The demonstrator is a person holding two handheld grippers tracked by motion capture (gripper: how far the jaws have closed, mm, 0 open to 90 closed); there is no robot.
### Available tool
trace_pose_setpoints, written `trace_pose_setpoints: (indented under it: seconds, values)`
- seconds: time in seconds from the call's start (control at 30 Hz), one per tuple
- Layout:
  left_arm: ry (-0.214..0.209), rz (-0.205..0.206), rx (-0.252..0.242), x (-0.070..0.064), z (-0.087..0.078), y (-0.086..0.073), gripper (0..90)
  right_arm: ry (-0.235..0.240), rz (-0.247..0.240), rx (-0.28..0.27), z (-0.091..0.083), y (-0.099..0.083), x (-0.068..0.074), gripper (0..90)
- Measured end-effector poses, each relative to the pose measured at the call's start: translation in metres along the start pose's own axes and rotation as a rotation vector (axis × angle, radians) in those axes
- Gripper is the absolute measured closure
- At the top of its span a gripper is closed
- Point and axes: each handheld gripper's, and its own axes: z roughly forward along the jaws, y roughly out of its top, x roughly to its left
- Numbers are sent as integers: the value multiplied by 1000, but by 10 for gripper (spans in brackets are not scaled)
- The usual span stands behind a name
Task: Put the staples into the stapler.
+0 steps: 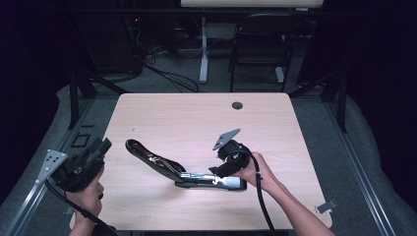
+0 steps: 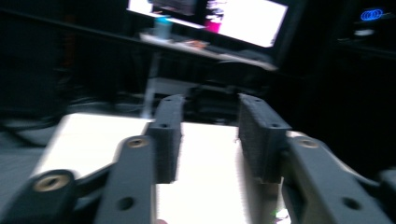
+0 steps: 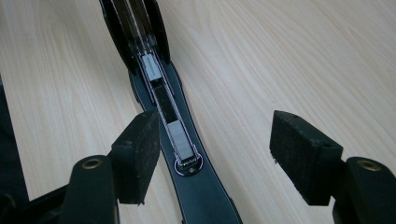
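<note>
The high view looks forward and down from above the near edge, taking in the whole table (image 1: pixel 162 113) and the dark floor beyond. The left gripper view sits off the near left corner, facing level across the table (image 2: pixel 93 140) toward the far room, blurred. The right gripper view looks steeply down, very close over the open stapler (image 3: pixel 180 140). The high view shares that stapler (image 1: pixel 187 176) with it, and the tabletop with both.
</note>
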Motion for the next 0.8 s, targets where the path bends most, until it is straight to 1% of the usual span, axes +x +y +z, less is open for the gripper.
trace_pose_setpoints:
  seconds: [0.03,0.07,0.1,0.13,0.17,0.2,0.23,0.33,0.37,0.43,0.47,0.53,0.6,0.63,0.67,0.73,0.77,0.8]
  values:
    - [22,5,41,2,4,-3,735,0,1,1,0,1,0,337]
    - [28,-1,68,3,7,-4,803,-4,-3,-2,0,3,1,338]
    - [33,-11,96,4,11,-7,836,-6,1,-7,0,4,2,339]
    - [29,-21,124,4,15,-9,858,-8,3,-8,1,6,2,338]
    - [26,-28,151,4,19,-11,861,-7,5,-14,2,8,4,338]
    - [24,-31,168,4,22,-13,860,-6,0,-13,2,10,5,337]
    - [11,-28,191,4,26,-15,850,-6,-4,-11,3,12,6,337]
    - [-17,-17,220,1,30,-18,819,5,-17,-6,5,17,10,336]
    - [-24,-13,227,0,31,-18,813,7,-28,-3,6,18,10,336]
    - [-30,-3,231,-2,33,-18,813,13,-22,-10,8,18,12,337]
    - [-31,0,231,-3,34,-18,815,15,-27,-3,8,18,12,337]
    - [-34,3,238,-4,35,-18,818,19,-17,-15,8,17,11,338]
    - [-34,5,243,-4,36,-19,828,19,-21,-9,6,16,10,340]
    - [-34,8,249,-5,37,-20,830,18,-13,-20,7,16,10,341]
    - [-32,8,244,-5,37,-20,833,18,-12,-22,7,16,10,341]
    - [-31,8,245,-5,37,-20,841,15,-23,-12,6,17,9,343]
    - [-32,8,246,-5,37,-20,845,16,-15,-24,7,17,10,344]
    - [-31,8,248,-5,37,-20,847,15,-23,-20,7,18,10,346]
